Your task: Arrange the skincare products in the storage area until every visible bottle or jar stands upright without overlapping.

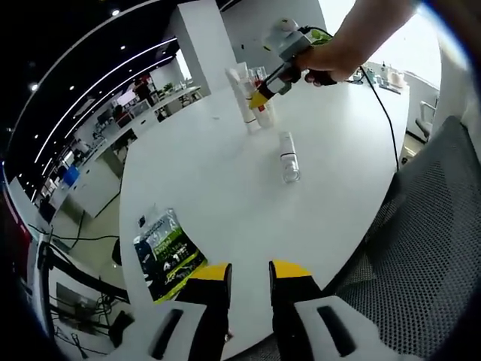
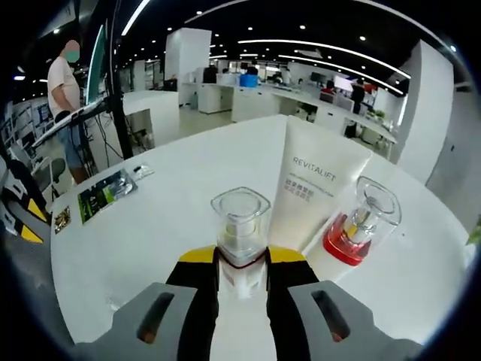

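White tube, red-based bottle behind clear-capped bottle

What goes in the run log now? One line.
right gripper: shut on clear-capped bottle | left gripper: open | clear bottle: lying on table

My grippers and hand: an inventory

Left gripper: two black jaws tipped with yellow pads, set on a pale grey body with a dark slanted slot in each shoulder. Right gripper: same build, black jaws, yellow tips, grey shoulders with oval slots; seen from the left gripper view it is a grey and black handle with a yellow tip and a black cable trailing off. My hand: bare, no sleeve showing.
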`<state>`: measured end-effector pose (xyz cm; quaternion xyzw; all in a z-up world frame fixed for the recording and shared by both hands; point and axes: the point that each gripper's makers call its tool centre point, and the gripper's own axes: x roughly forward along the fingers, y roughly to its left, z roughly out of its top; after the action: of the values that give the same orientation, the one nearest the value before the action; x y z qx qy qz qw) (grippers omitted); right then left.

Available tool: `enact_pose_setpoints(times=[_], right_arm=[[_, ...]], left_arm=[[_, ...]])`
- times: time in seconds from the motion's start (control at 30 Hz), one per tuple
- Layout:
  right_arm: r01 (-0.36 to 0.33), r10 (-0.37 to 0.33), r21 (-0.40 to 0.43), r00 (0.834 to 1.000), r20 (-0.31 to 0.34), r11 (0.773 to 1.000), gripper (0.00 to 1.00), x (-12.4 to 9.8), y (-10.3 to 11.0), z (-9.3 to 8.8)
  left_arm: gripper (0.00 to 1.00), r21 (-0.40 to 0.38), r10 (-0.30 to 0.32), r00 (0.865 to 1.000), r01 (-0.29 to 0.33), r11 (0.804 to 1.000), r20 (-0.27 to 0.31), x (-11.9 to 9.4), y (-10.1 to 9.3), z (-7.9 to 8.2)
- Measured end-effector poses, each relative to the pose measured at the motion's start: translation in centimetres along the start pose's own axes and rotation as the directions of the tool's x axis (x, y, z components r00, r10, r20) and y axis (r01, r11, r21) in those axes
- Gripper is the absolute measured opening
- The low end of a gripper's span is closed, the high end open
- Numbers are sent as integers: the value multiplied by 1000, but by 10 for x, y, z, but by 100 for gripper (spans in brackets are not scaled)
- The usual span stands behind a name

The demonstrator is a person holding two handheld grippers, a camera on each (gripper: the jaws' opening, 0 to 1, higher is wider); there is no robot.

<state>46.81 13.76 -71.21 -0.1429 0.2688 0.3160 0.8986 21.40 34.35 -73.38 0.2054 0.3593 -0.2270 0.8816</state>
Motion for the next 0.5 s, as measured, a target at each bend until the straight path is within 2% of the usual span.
enact_pose_setpoints(times=[0.27, 0.43, 0.5], right_arm=[[0, 0, 7, 1000, 4, 1000, 22, 13, 8, 3], [2, -3, 21, 1000, 26, 1000, 22, 15, 9, 6], [7, -8, 32, 999, 39, 999, 22, 15, 10, 8]], left_arm=[[20, -4, 1, 1000, -1, 1000, 1, 0, 1, -1], [20, 14, -20, 1000, 20, 1000, -6, 0, -4, -2], [19, 22, -18, 1000, 17, 1000, 14, -2, -5, 2]])
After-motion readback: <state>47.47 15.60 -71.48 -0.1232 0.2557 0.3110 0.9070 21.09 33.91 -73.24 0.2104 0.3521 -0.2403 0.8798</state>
